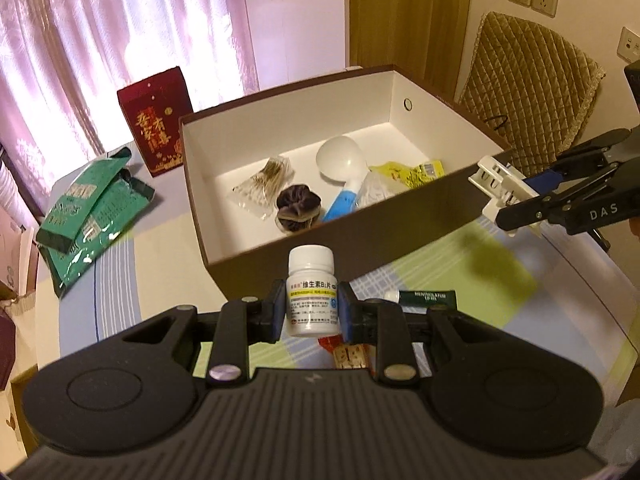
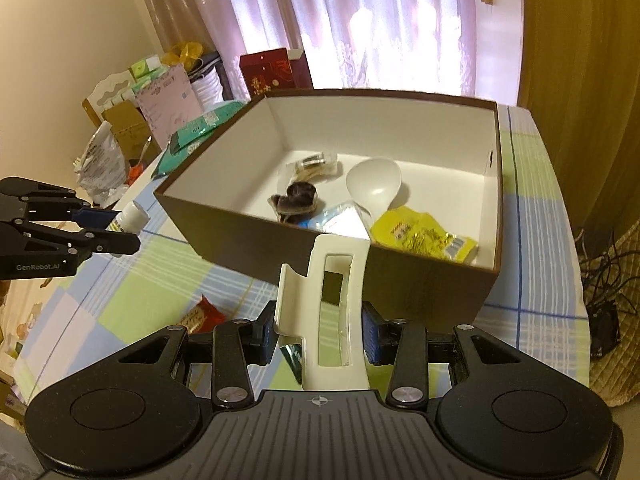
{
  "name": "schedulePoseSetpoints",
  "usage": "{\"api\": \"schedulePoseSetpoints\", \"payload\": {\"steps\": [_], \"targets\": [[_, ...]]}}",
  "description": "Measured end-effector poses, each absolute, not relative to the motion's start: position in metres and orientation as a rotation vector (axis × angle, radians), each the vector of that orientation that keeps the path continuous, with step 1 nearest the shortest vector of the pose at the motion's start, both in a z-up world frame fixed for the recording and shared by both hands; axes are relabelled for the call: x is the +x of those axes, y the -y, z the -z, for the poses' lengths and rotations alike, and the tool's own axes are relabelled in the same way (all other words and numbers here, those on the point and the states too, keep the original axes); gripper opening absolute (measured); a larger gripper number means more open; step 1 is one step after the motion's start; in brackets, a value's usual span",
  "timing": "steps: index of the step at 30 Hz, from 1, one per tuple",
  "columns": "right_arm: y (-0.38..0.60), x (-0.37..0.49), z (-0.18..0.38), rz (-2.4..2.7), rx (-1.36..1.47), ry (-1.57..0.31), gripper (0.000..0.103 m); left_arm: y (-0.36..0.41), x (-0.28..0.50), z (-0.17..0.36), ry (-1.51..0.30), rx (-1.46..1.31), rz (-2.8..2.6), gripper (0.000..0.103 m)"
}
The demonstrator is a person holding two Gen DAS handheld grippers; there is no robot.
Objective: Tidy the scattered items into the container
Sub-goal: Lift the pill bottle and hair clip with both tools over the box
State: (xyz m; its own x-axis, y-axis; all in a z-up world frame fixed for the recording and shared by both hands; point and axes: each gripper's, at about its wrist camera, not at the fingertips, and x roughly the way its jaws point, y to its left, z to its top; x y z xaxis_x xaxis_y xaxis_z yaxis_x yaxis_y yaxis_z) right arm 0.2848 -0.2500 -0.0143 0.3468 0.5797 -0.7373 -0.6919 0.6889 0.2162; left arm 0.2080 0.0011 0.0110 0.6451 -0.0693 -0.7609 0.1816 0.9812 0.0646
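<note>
Holding a small white pill bottle [image 1: 311, 293] upright, the left gripper [image 1: 311, 311] has its two pads pressed tight on the bottle's sides, so its jaws stand only a bottle apart. The bottle is up in the air, just in front of the brown box [image 1: 400, 216] and not inside it. The right gripper [image 2: 319, 334] has hold of a white hair clip [image 2: 328, 300], with one pad on each side of the clip, and the clip sticks up and forward between the jaws. The clip is also in the air, on the near side of the box. The box is white inside and sits on a table with a checked cloth [image 2: 132, 292] of green, blue and white squares. Down in the box lie a white spoon with a blue handle [image 1: 340, 168], a yellow packet [image 2: 424, 236], a dark round hair tie [image 1: 298, 209] and a clear bag of cotton swabs [image 1: 262, 188]. On the cloth below the left gripper lie a dark green lip balm tube [image 1: 428, 300] and a red snack packet [image 2: 202, 316], both outside the box. Beyond the box on the far left stand a red gift box [image 1: 158, 120] and some green foil bags [image 1: 92, 208].
</note>
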Motion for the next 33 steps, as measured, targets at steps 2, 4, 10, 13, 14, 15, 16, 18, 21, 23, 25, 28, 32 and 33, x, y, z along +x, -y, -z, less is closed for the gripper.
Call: {"api": "schedulePoseSetpoints", "payload": {"steps": [2,4,10,13,14,15,16,18,21,23,25,28,32,33], "targets": [[0.247,0.287,0.011,-0.834,-0.149,-0.884,0.044,-0.001,0.212,-0.013,-0.852,0.144,0.144,0.022],[0.245,0.29,0.008,-0.836,-0.158,-0.878,0.044,-0.001,0.217,-0.016,-0.846,0.148,0.145,0.022],[0.24,0.299,0.002,-0.841,-0.17,-0.854,0.044,-0.004,0.227,-0.019,-0.831,0.157,0.144,0.022],[0.238,0.303,0.0,-0.839,-0.174,-0.848,0.044,-0.006,0.23,-0.02,-0.827,0.153,0.143,0.022],[0.238,0.304,0.0,-0.838,-0.173,-0.847,0.044,-0.007,0.232,-0.02,-0.827,0.152,0.143,0.022],[0.238,0.305,0.0,-0.836,-0.172,-0.846,0.044,-0.007,0.233,-0.02,-0.826,0.151,0.143,0.022],[0.238,0.306,0.0,-0.833,-0.169,-0.846,0.044,-0.008,0.234,-0.02,-0.826,0.149,0.142,0.022],[0.239,0.308,0.0,-0.825,-0.158,-0.847,0.044,-0.009,0.236,-0.02,-0.826,0.146,0.14,0.022],[0.24,0.311,0.002,-0.813,-0.146,-0.853,0.044,-0.011,0.24,-0.019,-0.828,0.142,0.135,0.022],[0.241,0.312,0.002,-0.804,-0.138,-0.855,0.044,-0.014,0.243,-0.019,-0.828,0.136,0.129,0.022],[0.243,0.314,0.002,-0.796,-0.129,-0.855,0.044,-0.017,0.246,-0.019,-0.825,0.13,0.125,0.022],[0.244,0.317,0.001,-0.787,-0.115,-0.85,0.044,-0.02,0.251,-0.022,-0.818,0.126,0.126,0.022],[0.245,0.321,-0.003,-0.779,-0.105,-0.839,0.044,-0.021,0.26,-0.023,-0.809,0.126,0.13,0.022],[0.246,0.322,-0.003,-0.776,-0.103,-0.836,0.044,-0.021,0.262,-0.023,-0.807,0.127,0.13,0.022]]}}
